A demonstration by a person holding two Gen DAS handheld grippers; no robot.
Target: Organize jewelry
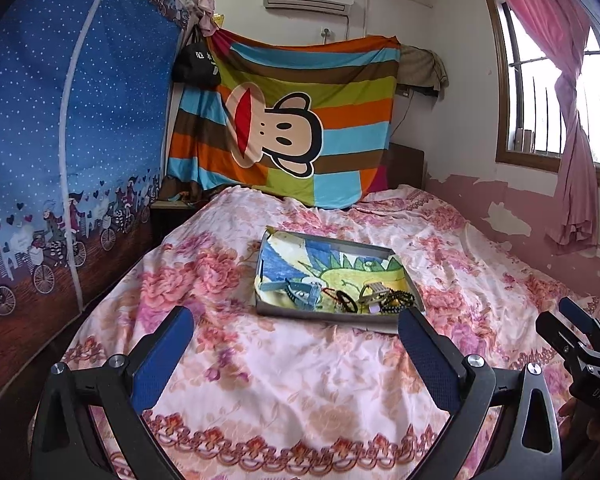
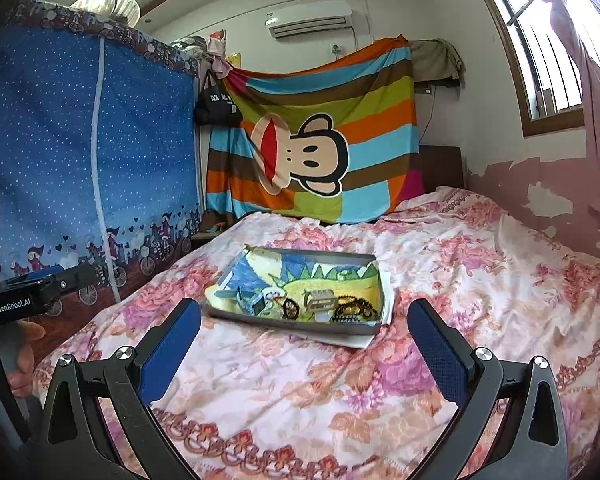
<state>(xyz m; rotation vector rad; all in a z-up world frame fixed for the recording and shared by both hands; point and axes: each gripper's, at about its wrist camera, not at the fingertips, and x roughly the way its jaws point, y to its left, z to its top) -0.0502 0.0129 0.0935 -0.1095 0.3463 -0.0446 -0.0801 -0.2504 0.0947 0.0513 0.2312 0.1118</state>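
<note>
A shallow grey tray (image 1: 324, 317) (image 2: 292, 326) lined with a cartoon cloth lies on the bed. Along its near side sit a pale blue watch (image 1: 296, 292) (image 2: 248, 300), a dark ring-shaped band (image 1: 346, 300) (image 2: 290, 307), a beige strap (image 1: 374, 290) (image 2: 320, 301) and dark beaded bracelets (image 1: 400, 300) (image 2: 356, 306). My left gripper (image 1: 296, 336) is open, hovering short of the tray with nothing between its blue pads. My right gripper (image 2: 304, 328) is open too, its fingers straddling the tray's near edge in its own view; it also shows in the left wrist view at the right edge (image 1: 576, 332).
The floral bedspread (image 1: 284, 384) (image 2: 284, 384) covers the whole bed. A blue fabric wardrobe (image 1: 68, 140) stands along the left. A striped monkey blanket (image 1: 284, 120) hangs at the head. A window with a pink curtain (image 1: 572, 128) is on the right. A hand (image 2: 20, 360) holds the left gripper's handle.
</note>
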